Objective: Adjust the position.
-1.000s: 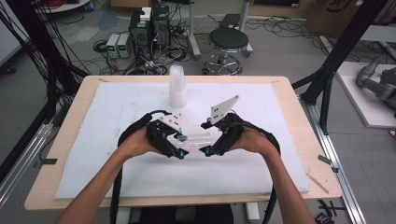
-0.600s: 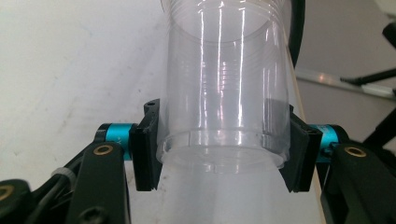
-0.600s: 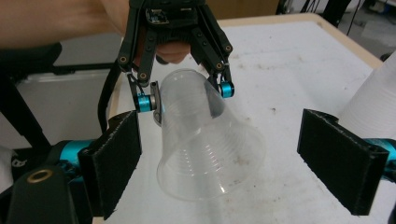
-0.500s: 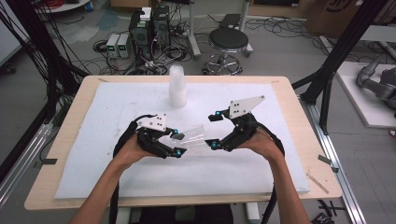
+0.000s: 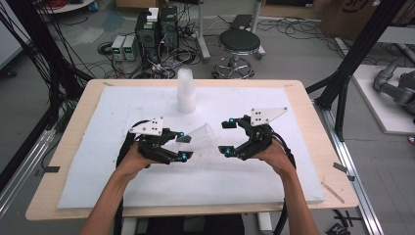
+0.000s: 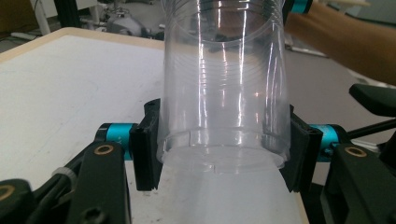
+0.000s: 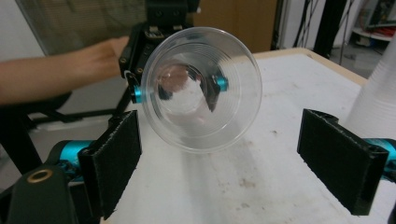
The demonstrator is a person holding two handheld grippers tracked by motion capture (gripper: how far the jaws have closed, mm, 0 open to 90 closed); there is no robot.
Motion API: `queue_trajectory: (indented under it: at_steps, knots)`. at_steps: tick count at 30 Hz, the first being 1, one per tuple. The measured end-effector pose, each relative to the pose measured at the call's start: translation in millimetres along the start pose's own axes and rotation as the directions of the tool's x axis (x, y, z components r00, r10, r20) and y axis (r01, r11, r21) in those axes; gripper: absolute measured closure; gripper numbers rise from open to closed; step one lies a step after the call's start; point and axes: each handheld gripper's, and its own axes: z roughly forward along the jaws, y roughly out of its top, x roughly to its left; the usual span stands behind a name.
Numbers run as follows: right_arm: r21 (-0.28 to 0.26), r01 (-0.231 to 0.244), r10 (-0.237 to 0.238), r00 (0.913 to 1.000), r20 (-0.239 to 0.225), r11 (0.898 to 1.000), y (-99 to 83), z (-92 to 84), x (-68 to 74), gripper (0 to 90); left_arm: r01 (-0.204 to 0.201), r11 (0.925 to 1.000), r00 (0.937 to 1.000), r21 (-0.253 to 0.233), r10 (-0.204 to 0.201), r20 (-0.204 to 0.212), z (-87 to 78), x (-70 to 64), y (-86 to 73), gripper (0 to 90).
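A clear plastic cup (image 5: pixel 201 138) lies on its side in the air just above the white mat, its mouth turned right. My left gripper (image 5: pixel 182 145) is shut on the cup's base; in the left gripper view both black pads (image 6: pixel 147 140) press the cup (image 6: pixel 224 84) near its bottom rim. My right gripper (image 5: pixel 224 138) faces the cup's mouth from a short way to the right and stands open. In the right gripper view the cup (image 7: pixel 201 88) hangs ahead of the wide-apart jaws of that gripper (image 7: pixel 229 158), touching neither pad.
A tall stack of white cups (image 5: pixel 186 90) stands upright at the back middle of the white mat (image 5: pixel 98 161), and rises at the right edge (image 7: pixel 378 102) in the right gripper view. The mat covers a wooden table (image 5: pixel 318 147). Beyond the table are a stool and cabling.
The two hands have drawn apart: the left moved left and slightly down with the cup, the right moved right, away from the cup's mouth.
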Motion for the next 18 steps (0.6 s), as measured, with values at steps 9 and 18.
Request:
queue_trajectory:
  at_steps: [9,18]
  knots:
    - [-0.032,-0.021,0.020,0.9995,-0.023,0.999,-9.9,7.1,-0.2,13.7,0.003,0.9980,0.9999,-0.063,-0.002,0.014,0.1,-1.2,-0.3,41.9]
    - [-0.059,-0.024,0.020,0.9974,-0.069,0.998,-13.0,19.4,-0.2,13.8,0.019,0.9950,0.9996,-0.098,-0.017,0.024,5.2,-3.7,-6.6,41.9]
